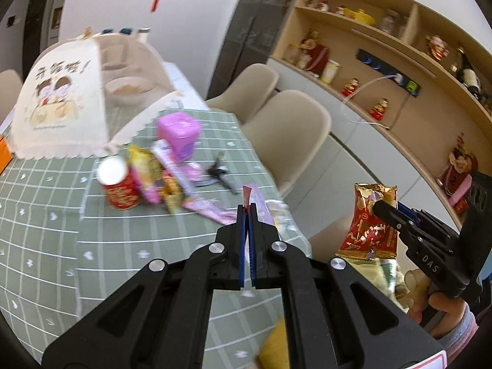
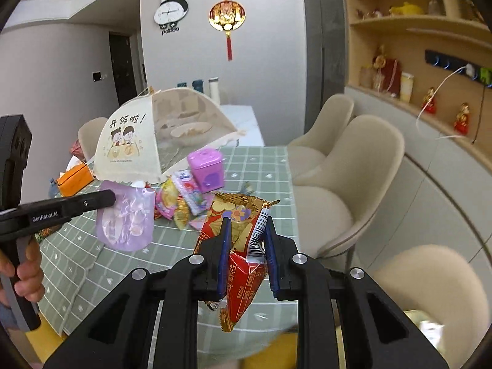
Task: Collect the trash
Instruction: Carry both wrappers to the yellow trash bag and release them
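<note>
While both grippers are raised over the near edge of the table (image 2: 261, 166), each holds a wrapper. The left gripper (image 1: 247, 207) has its jaws pressed together on the edge of a pale purple pouch (image 2: 124, 220), which hangs flat at the left of the right-wrist view. The right gripper (image 2: 246, 227) is partly closed, its pads clamped on a red-and-gold snack wrapper (image 2: 243, 276), crumpled between them and hanging below.

Surface: green tablecloth with a white grid. More trash lies in a loose pile (image 2: 181, 198) at mid-frame, well beyond both grippers: pink and yellow wrappers, with a red can (image 1: 118, 187) upright at the pile's left in the left-wrist view. A purple tin (image 2: 206, 166) stands just behind the pile. A cream mesh food cover (image 2: 138, 135) occupies the far left of the table, with an orange tissue box (image 2: 75, 178) beside it.

Room: beige chairs (image 2: 347, 166) line the right edge of the table. Wooden shelves (image 1: 384, 46) with figurines and jars fill the upper right. A panda clock (image 2: 170, 10) and a red-and-gold hanging ornament (image 2: 227, 15) are on the back wall.
</note>
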Action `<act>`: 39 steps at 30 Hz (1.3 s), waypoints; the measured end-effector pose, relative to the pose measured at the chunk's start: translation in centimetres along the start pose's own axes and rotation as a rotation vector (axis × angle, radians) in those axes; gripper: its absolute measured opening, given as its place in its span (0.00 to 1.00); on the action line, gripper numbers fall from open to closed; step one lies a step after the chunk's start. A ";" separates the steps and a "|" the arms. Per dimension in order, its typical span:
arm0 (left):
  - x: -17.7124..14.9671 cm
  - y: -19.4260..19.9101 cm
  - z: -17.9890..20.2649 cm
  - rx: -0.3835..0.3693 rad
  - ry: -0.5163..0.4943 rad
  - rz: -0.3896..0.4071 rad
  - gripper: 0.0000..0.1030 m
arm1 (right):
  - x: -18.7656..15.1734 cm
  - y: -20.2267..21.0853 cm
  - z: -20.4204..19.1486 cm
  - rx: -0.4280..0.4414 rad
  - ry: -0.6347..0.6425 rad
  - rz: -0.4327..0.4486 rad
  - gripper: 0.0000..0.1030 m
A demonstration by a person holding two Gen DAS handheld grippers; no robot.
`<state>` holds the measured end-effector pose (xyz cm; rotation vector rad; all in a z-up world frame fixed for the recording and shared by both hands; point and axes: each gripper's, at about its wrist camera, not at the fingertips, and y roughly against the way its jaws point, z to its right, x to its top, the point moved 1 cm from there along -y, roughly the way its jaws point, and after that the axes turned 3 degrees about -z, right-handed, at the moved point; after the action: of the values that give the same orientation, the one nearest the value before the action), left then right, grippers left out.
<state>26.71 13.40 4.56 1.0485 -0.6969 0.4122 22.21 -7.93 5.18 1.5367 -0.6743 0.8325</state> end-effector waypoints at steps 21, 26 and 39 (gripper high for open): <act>-5.5 -5.5 21.6 -0.234 -0.158 -0.116 0.02 | -5.9 10.0 17.0 -0.140 -0.085 0.024 0.20; -8.2 -8.8 25.4 -0.267 -0.204 -0.205 0.02 | -7.6 10.9 19.8 -0.171 -0.125 0.013 0.20; -12.1 -13.2 28.5 -0.301 -0.212 -0.350 0.25 | -11.5 10.1 21.9 -0.158 -0.199 -0.037 0.20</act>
<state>16.94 -17.83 -3.38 0.9100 -0.7208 -0.1070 10.30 -31.44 0.66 1.4957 -0.8344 0.5884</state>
